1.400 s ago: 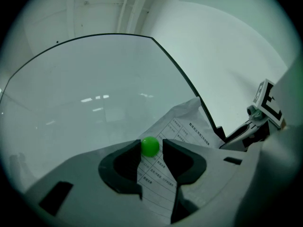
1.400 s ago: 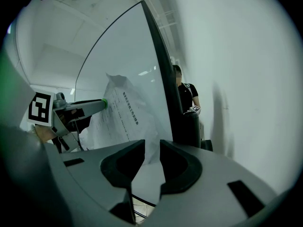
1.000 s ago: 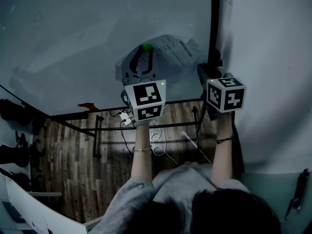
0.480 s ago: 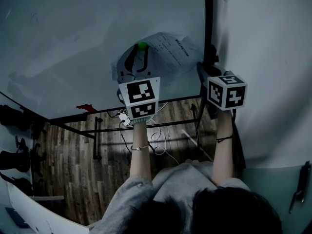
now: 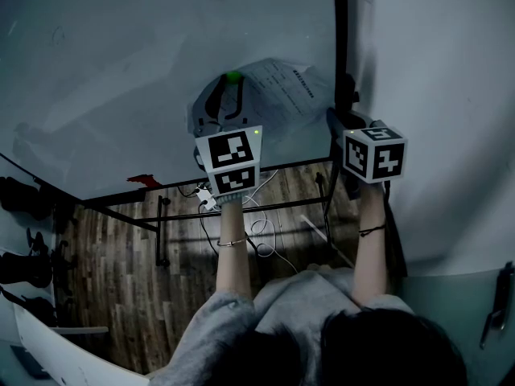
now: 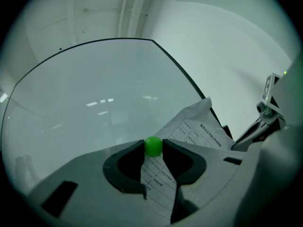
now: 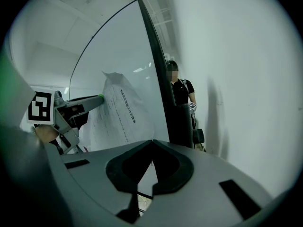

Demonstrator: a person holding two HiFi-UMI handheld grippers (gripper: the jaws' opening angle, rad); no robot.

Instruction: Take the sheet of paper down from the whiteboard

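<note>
A printed sheet of paper (image 5: 283, 85) hangs crumpled on the whiteboard (image 5: 137, 63), near its black right frame edge. A green ball magnet (image 5: 234, 76) sits on the sheet's left part. My left gripper (image 5: 233, 84) is shut on that magnet (image 6: 153, 146), a fingertip on each side of it. My right gripper (image 5: 332, 117) is at the sheet's right edge beside the frame. In the right gripper view its jaws (image 7: 151, 141) are shut with the sheet's (image 7: 118, 112) lower corner pinched between the tips. The left gripper (image 7: 75, 105) shows there at the left.
The board's black stand (image 5: 241, 209) and loose cables (image 5: 261, 236) are over the wooden floor below. A red thing (image 5: 145, 177) lies on the board's ledge. A white wall (image 5: 434, 71) is right of the frame. A person (image 7: 182, 96) stands beyond the board's edge.
Both grippers have stayed where they were at the sheet. Only the head view has shifted slightly.
</note>
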